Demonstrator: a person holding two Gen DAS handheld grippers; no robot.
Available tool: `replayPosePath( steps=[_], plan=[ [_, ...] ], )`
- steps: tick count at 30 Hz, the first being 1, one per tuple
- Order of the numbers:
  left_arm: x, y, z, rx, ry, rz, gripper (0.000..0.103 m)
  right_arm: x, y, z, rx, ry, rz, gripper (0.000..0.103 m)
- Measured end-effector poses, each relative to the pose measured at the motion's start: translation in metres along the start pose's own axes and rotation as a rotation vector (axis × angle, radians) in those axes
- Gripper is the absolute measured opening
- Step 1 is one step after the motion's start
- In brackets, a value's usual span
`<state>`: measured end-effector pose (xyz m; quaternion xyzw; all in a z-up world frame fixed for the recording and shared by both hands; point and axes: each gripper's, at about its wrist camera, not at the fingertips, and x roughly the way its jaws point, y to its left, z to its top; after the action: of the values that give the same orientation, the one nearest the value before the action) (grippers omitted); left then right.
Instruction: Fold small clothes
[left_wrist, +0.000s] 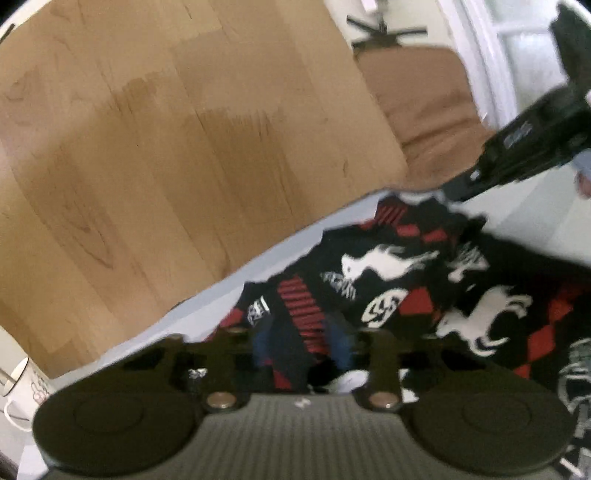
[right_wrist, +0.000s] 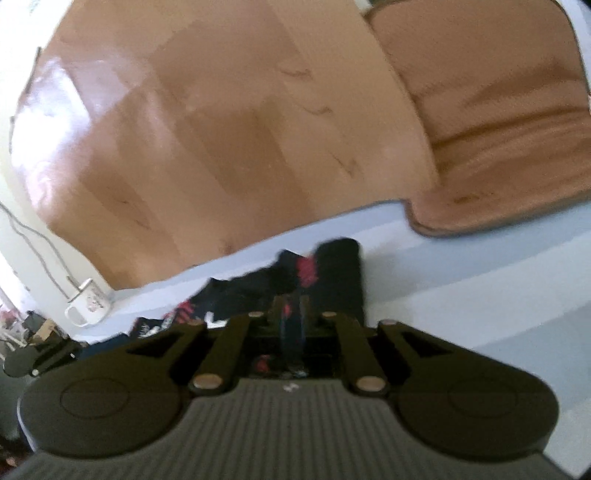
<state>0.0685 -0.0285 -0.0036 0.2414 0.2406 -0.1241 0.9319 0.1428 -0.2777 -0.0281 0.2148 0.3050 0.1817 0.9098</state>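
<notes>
A small black garment (left_wrist: 388, 266) with red stripes and white horse prints lies rumpled on a pale blue table (left_wrist: 258, 266), reaching its far edge. My left gripper (left_wrist: 301, 350) is shut on a fold of this cloth at the near side, its blue pads pressing striped fabric. My right gripper (left_wrist: 458, 190) comes in from the upper right and pinches the garment's far edge. In the right wrist view, the right gripper (right_wrist: 291, 321) is shut on a bunched strip of the garment (right_wrist: 340, 266), which trails away to the left. Both views are blurred.
A white mug (right_wrist: 88, 302) stands near the table's left end. Beyond the table edge are a wooden floor (left_wrist: 147, 147), a brown rug (left_wrist: 424, 110) and a chair's black star base (left_wrist: 384, 29). A person's hand (left_wrist: 583, 173) shows at the right.
</notes>
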Motion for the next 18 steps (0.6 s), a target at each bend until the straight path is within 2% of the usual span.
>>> replayPosePath(
  steps=[1, 3, 5, 8, 9, 11, 13, 14, 15, 16, 18],
  plan=[
    [0.006, -0.001, -0.001, -0.007, 0.007, 0.029, 0.002, -0.001, -0.003, 0.000, 0.015, 0.006, -0.002, 0.015],
    [0.011, 0.003, -0.003, -0.038, 0.009, 0.090, 0.003, 0.000, -0.007, -0.002, 0.037, 0.012, 0.001, 0.015],
    [0.003, 0.018, -0.002, -0.095, -0.011, 0.120, 0.003, 0.000, -0.005, -0.003, 0.034, 0.013, 0.007, 0.015],
    [-0.007, 0.047, -0.002, -0.213, -0.013, 0.178, 0.003, 0.007, -0.001, -0.004, 0.021, 0.027, 0.013, 0.015],
    [-0.009, 0.061, -0.006, -0.283, 0.003, 0.190, 0.003, 0.008, 0.000, -0.003, 0.018, 0.029, 0.018, 0.015],
    [-0.010, 0.085, -0.018, -0.412, 0.048, 0.180, 0.003, 0.009, 0.003, -0.004, 0.011, 0.031, 0.025, 0.016],
    [-0.016, 0.096, -0.025, -0.465, 0.046, 0.119, 0.004, 0.009, 0.003, -0.004, 0.006, 0.027, 0.025, 0.019],
    [-0.021, 0.093, -0.025, -0.450, 0.025, 0.102, 0.006, 0.009, 0.002, -0.004, 0.012, 0.022, 0.024, 0.022],
    [-0.027, 0.084, -0.021, -0.392, -0.002, 0.090, 0.012, 0.008, -0.001, -0.004, 0.021, 0.018, 0.020, 0.024],
    [-0.033, 0.072, -0.017, -0.325, -0.021, 0.090, 0.022, 0.007, -0.004, -0.004, 0.034, 0.015, 0.013, 0.027],
    [-0.039, 0.043, -0.011, -0.170, -0.062, 0.088, 0.029, 0.006, -0.010, -0.004, 0.060, 0.015, 0.007, 0.028]
  ],
)
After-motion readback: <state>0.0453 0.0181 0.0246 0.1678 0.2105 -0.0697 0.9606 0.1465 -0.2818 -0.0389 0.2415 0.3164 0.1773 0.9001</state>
